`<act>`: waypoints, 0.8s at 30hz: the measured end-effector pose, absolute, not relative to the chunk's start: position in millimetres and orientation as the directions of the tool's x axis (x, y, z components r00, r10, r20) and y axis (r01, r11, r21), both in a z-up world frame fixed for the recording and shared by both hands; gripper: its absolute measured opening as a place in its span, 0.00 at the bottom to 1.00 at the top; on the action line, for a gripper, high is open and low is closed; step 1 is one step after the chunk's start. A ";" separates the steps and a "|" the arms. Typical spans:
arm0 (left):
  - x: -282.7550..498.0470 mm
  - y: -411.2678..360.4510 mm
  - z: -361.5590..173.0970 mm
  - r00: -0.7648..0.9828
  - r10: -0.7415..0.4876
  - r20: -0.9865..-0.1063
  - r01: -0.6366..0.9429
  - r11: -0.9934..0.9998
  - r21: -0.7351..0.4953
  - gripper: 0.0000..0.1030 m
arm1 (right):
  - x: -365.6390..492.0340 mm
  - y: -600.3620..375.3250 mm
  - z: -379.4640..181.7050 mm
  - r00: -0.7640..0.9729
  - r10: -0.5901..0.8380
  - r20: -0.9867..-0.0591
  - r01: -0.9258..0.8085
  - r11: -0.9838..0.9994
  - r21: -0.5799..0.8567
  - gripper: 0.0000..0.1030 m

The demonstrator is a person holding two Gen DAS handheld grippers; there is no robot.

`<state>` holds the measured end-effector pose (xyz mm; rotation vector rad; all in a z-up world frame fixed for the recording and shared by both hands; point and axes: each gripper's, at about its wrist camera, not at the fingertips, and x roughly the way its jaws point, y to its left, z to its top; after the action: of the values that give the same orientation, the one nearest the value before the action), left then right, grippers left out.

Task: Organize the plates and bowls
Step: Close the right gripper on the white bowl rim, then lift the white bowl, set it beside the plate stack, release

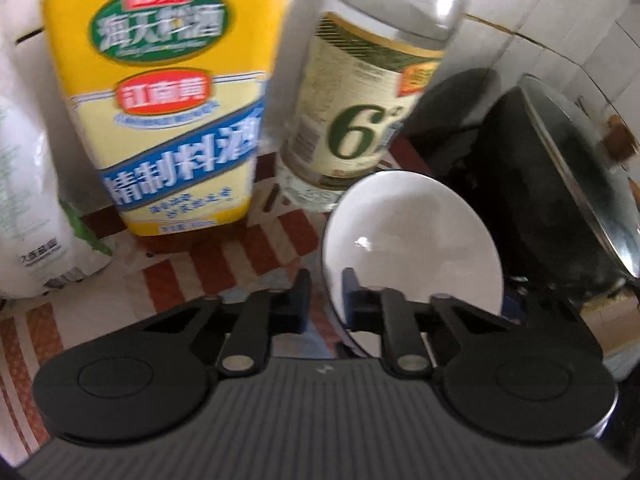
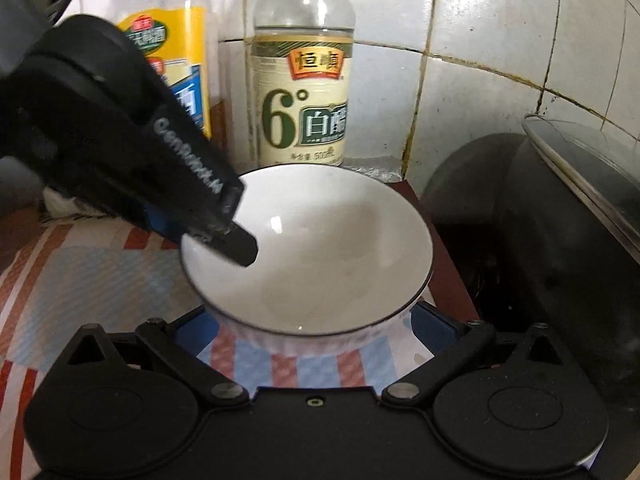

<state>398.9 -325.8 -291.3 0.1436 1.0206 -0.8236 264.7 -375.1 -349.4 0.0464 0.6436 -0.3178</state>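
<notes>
A white bowl (image 1: 412, 240) with a thin dark rim stands on a red-striped cloth (image 1: 224, 264) in front of two bottles. My left gripper (image 1: 326, 288) is shut on the bowl's left rim, one finger inside the bowl and one outside. In the right wrist view the same gripper (image 2: 224, 236) reaches down from the upper left, its dark fingertip inside the bowl (image 2: 328, 248). My right gripper (image 2: 316, 320) is open, with its jaws spread wide on either side of the bowl's lower part at the near side. I see no pad pressing on it.
A yellow-labelled bottle (image 1: 168, 120) and a clear vinegar bottle (image 1: 360, 112) stand close behind the bowl against the tiled wall (image 2: 500, 20). A black pot with a metal-rimmed lid (image 2: 560, 240) crowds the right side. A white bag (image 1: 24, 200) lies at the far left.
</notes>
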 end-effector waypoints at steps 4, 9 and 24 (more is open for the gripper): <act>385.1 -331.7 -284.9 0.277 -0.517 -0.810 0.707 0.681 -0.192 0.12 | 262.3 -372.5 -346.2 0.758 -0.265 -0.596 0.295 0.954 -0.050 0.96; 363.0 -327.1 -272.6 0.297 -0.503 -0.812 0.730 0.667 -0.146 0.12 | 248.0 -368.0 -340.2 0.761 -0.247 -0.600 0.300 0.954 -0.013 0.96; 300.7 -261.5 -233.2 0.289 -0.483 -0.827 0.659 0.727 -0.194 0.12 | 184.3 -313.3 -298.8 0.758 -0.184 -0.626 0.205 0.978 -0.040 0.96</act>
<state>300.7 -261.5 -233.2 0.1982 1.0239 -0.7682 184.3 -313.3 -298.8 0.0321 0.6785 -0.2123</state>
